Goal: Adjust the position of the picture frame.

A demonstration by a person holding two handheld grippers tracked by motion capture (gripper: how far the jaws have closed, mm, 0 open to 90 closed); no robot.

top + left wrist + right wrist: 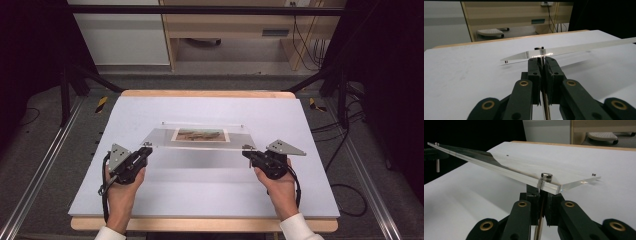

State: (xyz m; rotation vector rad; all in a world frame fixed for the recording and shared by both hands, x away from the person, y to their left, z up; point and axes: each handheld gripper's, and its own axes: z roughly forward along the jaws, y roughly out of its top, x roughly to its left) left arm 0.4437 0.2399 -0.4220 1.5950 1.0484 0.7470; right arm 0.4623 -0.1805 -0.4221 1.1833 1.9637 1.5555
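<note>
A clear acrylic picture frame (200,135), two transparent sheets sandwiching a small landscape print (200,134), hung tilted above the white table (150,200), its far edge still low near the surface. Seen from above with the table as a clock, the frame sat just past centre toward twelve.

The left gripper (145,150), at about eight o'clock, had its jaws pressed together on the thin metal standoff leg under the frame's near-left corner; its own camera showed the black jaws closed tight below the silver corner bolt (539,48). The right gripper (248,153), at about four o'clock, pinched the matching leg beneath the near-right corner bolt (546,176) in the same way.

Both of the person's hands (122,186) came in from six o'clock, forearms angled slightly inward, wrists level, grippers pointing toward twelve.

This looked like the lifting step, with the near edge raised and the frame carried between the two pinches. The next move would call for both hands travelling together at matched height, since any twist or spreading could pull a slim leg out of a grip.
</note>
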